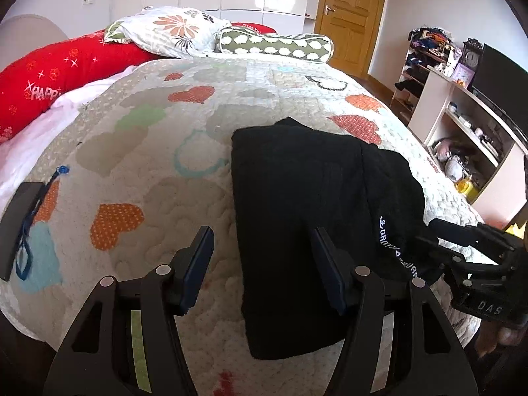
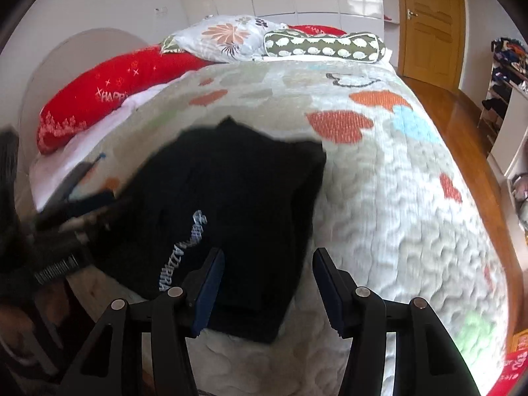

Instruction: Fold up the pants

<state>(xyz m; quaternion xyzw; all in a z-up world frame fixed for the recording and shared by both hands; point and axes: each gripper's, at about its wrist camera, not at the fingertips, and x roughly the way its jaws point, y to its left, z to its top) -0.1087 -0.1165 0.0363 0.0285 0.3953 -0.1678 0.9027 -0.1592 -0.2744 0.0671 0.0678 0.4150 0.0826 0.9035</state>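
Bedroom setting: a bed [image 1: 184, 138] with a heart-patterned quilt carries the work, pillows at its far end. On the near part of the quilt lie the black pants [image 1: 297, 204], already folded into a compact rectangular stack with white lettering on the right-hand portion.

My left gripper [image 1: 260, 264] hangs over the stack's left edge, jaws apart and grasping nothing. My right gripper [image 2: 269, 283] hangs over the stack's near right corner, jaws likewise parted; no fabric is pinched between the pads.

I judge the folding to be near completion, at the release-or-tidy step. The next move calls for either withdrawing both grippers clear, or pinching one edge and squaring the slightly uneven right-hand layer.
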